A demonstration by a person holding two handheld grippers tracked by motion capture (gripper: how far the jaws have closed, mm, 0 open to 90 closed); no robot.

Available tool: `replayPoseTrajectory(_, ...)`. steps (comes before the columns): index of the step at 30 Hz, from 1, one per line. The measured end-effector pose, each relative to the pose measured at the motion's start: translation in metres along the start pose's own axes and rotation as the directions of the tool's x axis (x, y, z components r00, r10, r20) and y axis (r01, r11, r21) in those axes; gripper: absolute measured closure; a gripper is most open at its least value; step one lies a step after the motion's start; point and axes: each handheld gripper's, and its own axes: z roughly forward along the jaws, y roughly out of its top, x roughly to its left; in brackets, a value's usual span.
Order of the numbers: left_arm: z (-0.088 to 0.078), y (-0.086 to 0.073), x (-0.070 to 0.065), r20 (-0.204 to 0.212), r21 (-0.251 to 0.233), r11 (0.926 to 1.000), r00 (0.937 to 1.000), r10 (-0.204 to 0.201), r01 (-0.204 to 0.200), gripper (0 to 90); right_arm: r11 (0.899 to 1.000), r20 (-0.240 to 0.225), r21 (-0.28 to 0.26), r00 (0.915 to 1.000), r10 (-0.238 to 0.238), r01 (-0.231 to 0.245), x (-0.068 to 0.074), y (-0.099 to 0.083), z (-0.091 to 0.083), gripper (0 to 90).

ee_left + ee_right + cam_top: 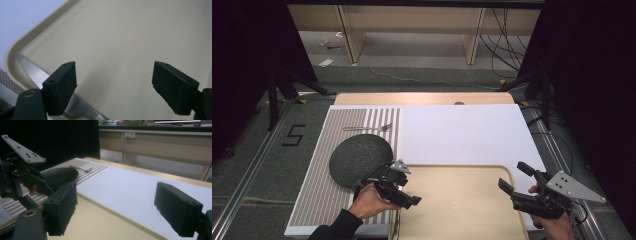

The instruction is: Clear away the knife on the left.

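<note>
A beige tray [462, 200] sits at the near edge of the surface [422, 98], partly over a white sheet [462, 132]. To its left lies a striped placemat [324, 185] carrying a dark round plate [357, 157] and, beyond the plate, a fork [367, 128] lying crosswise with its tines toward the white sheet.

The left gripper [404, 192] hovers over the tray's left edge, held in the person's left hand [369, 200]. Its jaws stand wide apart with nothing between them. In the left gripper view, a knife [35, 72] lies in the tray's corner, close along the rim [15, 47]. Its serrated blade points away from the camera toward the tray's rounded corner, and its long axis runs diagonally from that corner down toward the bottom of the view, where it passes behind the gripper's left jaw. How the knife lies cannot be made out in the high view.

The right gripper [517, 180] hangs at the tray's right edge, gripped by the right hand [557, 225], with the grey three-cornered plate [569, 186] on top. Its jaws are also spread and empty, aimed across the surface to the left. In the right gripper view the left gripper [17, 180] appears beside the dark plate [60, 176], with the fork [80, 168] on the stripes farther off.
</note>
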Motion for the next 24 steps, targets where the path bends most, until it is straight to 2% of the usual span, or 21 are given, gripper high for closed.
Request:
replayPoseTrajectory(6, -0.008, 0.001, -0.002, 0.006, -0.088, 0.9960, 0.9999, 0.016, -0.015, 18.3, 1.000, -0.001, 0.002, 1.0000, 0.000, 0.000, 0.000, 0.000, 0.000, 19.4)
replayPoseTrajectory(11, -0.015, 0.000, -0.002, 0.008, -0.167, 0.9859, 0.9998, 0.016, -0.014, 18.2, 1.000, -0.002, 0.000, 1.0000, 0.000, 0.000, 0.000, 0.000, 0.000, 19.4)
replayPoseTrajectory(17, -0.021, -0.001, -0.002, -0.004, -0.222, 0.9750, 1.0000, 0.008, -0.009, 18.4, 1.000, -0.002, 0.000, 1.0000, -0.001, 0.001, 0.000, 0.000, 0.000, 19.4)
replayPoseTrajectory(20, -0.025, -0.002, -0.002, -0.008, -0.253, 0.9674, 1.0000, -0.001, -0.001, 18.4, 1.000, -0.001, -0.001, 1.0000, 0.000, 0.000, 0.000, 0.000, 0.000, 19.4)
replayPoseTrajectory(24, -0.032, -0.004, -0.001, -0.006, -0.308, 0.9512, 0.9999, -0.014, 0.012, 18.3, 1.000, -0.002, 0.000, 1.0000, -0.001, 0.001, 0.000, 0.000, 0.000, 19.4)
